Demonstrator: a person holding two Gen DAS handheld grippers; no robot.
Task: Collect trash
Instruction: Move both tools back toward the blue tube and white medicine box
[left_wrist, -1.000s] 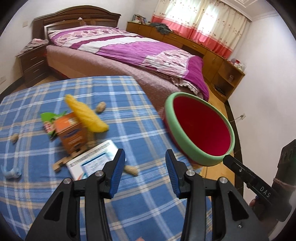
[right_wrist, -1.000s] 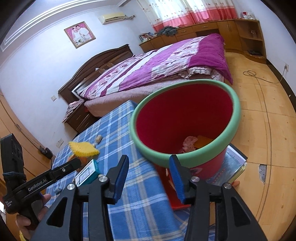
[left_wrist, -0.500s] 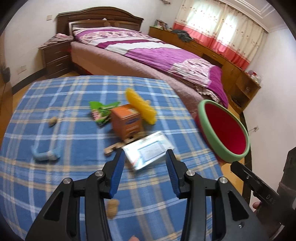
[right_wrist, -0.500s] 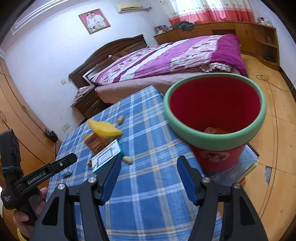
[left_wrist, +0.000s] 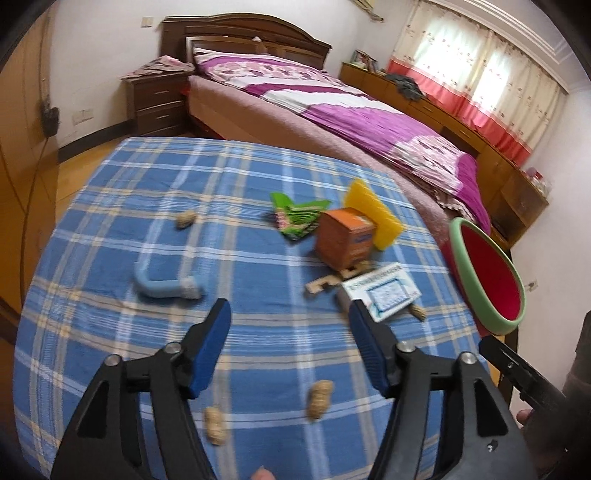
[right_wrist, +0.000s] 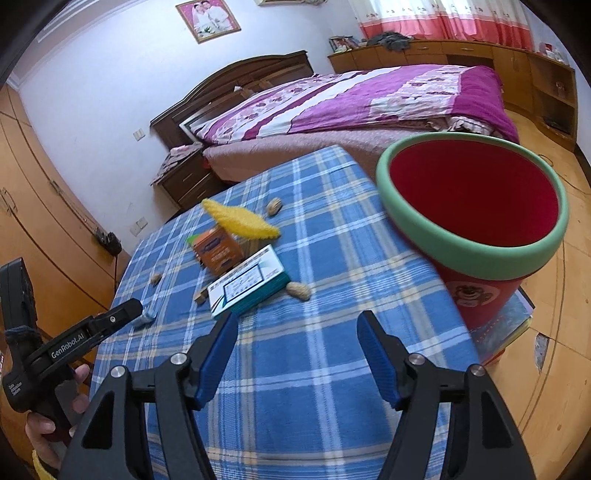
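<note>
Trash lies on a blue plaid table (left_wrist: 110, 236): an orange box (left_wrist: 345, 240), a yellow sponge (left_wrist: 373, 212), a green wrapper (left_wrist: 297, 214), a white-and-teal box (left_wrist: 380, 295), a blue bent tube (left_wrist: 166, 286), a wooden piece (left_wrist: 328, 282) and several peanuts (left_wrist: 318, 402). A red bin with a green rim (right_wrist: 476, 206) stands past the table's right edge. My left gripper (left_wrist: 290, 332) is open and empty above the near table. My right gripper (right_wrist: 297, 339) is open and empty, with the white-and-teal box (right_wrist: 247, 286) just ahead.
A bed with a purple cover (left_wrist: 332, 99) lies beyond the table. A nightstand (left_wrist: 159, 101) stands at its left. The bin rests on a book (right_wrist: 506, 328) on the wooden floor. Cabinets (right_wrist: 517, 62) line the far wall.
Both grippers have opened wider. The left view has swung left and back, bringing the tube and near peanuts into sight. The right gripper pulled back from the bin toward the table.
</note>
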